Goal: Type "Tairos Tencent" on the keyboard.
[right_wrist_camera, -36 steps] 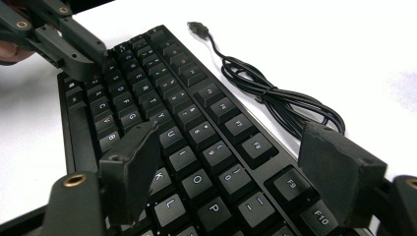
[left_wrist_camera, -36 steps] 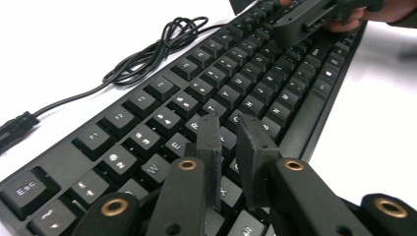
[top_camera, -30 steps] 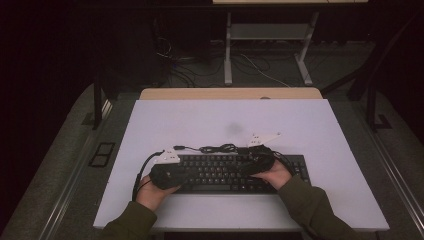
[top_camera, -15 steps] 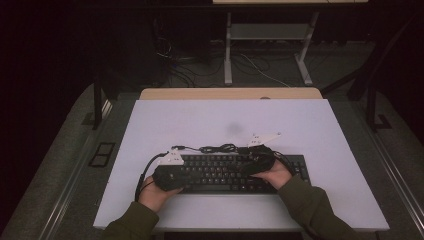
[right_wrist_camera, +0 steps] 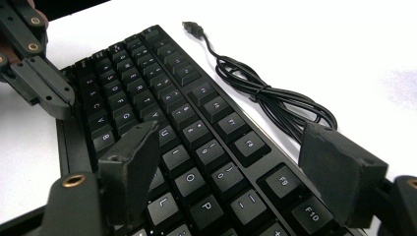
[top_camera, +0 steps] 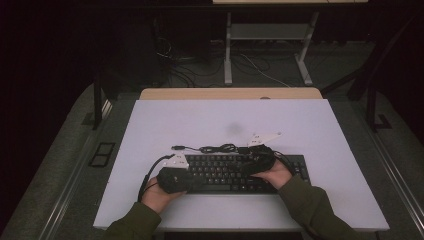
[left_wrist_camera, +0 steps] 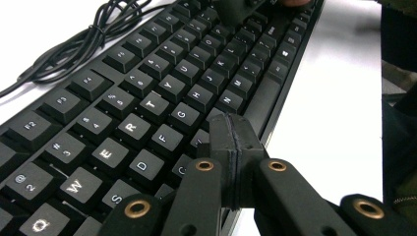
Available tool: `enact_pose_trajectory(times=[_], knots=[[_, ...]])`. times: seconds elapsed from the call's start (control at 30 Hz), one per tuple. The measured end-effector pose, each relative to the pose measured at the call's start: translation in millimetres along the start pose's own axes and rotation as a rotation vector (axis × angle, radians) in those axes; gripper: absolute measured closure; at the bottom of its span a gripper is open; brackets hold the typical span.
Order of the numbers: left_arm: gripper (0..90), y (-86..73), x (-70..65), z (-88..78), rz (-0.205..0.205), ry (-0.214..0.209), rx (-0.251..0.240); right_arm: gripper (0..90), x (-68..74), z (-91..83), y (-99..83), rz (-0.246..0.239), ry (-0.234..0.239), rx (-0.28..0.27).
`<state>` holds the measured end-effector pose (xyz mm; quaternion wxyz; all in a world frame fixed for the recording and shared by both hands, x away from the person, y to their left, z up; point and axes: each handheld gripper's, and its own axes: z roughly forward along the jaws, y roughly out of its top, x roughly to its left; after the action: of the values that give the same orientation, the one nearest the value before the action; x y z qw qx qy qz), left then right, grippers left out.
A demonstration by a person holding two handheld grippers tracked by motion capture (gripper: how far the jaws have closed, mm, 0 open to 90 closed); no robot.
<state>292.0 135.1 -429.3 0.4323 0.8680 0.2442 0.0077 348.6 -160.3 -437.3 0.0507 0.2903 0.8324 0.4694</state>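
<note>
The left gripper (left_wrist_camera: 231, 147), jaws clenched on nothing, hovers over the black plastic keyboard (left_wrist_camera: 162, 98) (near its bottom row); the right gripper (right_wrist_camera: 231, 162) spreads released jaws above its right-hand keys.

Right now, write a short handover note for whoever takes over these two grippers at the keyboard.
Left gripper: jaws shut with nothing between them, tip low over the bottom letter row near the space bar, by C and V.
Right gripper: jaws open and empty, poised above the right part of the keyboard around O, P and L.
The keyboard lies flat near the front edge of the white table; its cable is coiled behind it, the USB plug loose on the table.
Done: both grippers are over the keys.
Left: probably key pressing; I cannot tell whether any key is down.
</note>
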Motion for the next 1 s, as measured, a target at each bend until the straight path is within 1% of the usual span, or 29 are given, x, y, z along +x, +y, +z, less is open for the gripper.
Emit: enact_pose_trajectory(times=[0.03,0.2,0.4,0.6,0.97,1.0], knots=[[89.1,-0.2,-0.3,0.7,-0.005,-0.002,0.000,23.1,0.0,-0.1,0.0,0.000,0.000,0.000],[89.1,-0.6,-0.5,3.3,0.007,-0.011,0.020,23.1,-0.1,0.1,-0.1,-0.001,0.000,0.001],[89.2,-1.2,-1.4,6.3,0.012,-0.019,0.035,23.1,-0.1,0.0,0.0,-0.003,-0.001,0.000],[89.1,-1.8,-1.8,8.1,0.013,-0.021,0.043,23.0,0.0,-0.2,0.1,-0.002,-0.002,0.000],[89.1,-2.6,-1.2,9.6,0.010,-0.024,0.040,23.1,0.0,0.0,0.0,-0.002,-0.002,0.001],[89.1,-3.2,-1.3,10.6,0.010,-0.020,0.047,23.0,0.1,0.1,-0.1,-0.002,-0.002,0.001]])
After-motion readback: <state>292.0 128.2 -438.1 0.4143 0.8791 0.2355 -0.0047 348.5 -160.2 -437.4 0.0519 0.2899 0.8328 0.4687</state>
